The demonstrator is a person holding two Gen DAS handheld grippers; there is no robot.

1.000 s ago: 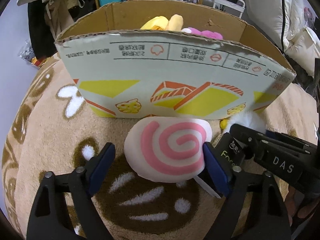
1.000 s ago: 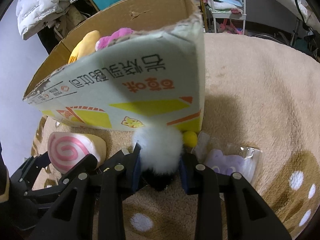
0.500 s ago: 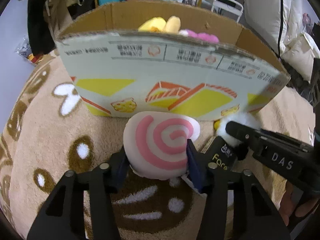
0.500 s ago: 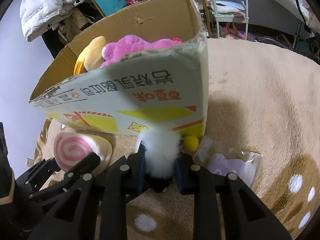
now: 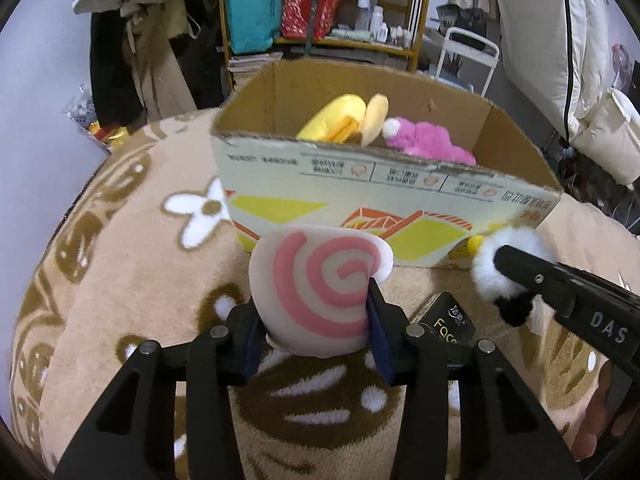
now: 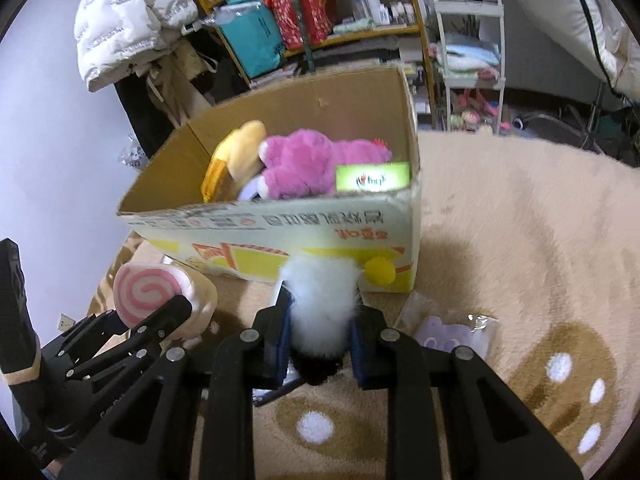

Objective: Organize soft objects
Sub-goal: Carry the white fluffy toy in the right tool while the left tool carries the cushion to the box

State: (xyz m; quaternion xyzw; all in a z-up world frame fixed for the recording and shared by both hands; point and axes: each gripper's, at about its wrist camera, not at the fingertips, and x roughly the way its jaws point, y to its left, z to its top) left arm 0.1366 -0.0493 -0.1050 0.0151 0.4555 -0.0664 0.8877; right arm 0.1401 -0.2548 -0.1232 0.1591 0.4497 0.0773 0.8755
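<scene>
Left gripper (image 5: pixel 316 326) grips swirl plush (image 5: pixel 320 288) — beige rug (image 5: pixel 132 276).

I'm working in a lived-in room of a home, likely a bedroom or storage corner. A plush beige rug (image 6: pixel 520 220) with brown cartoon patterns covers the floor. Behind the cardboard box (image 6: pixel 280 236) stands a yellow-framed shelf (image 5: pixel 400 46) crammed with bottles and gift bags, a white puffer jacket (image 6: pixel 124 20) hangs over clothes, and a small white trolley (image 6: pixel 468 48) holds folded linens.
</scene>
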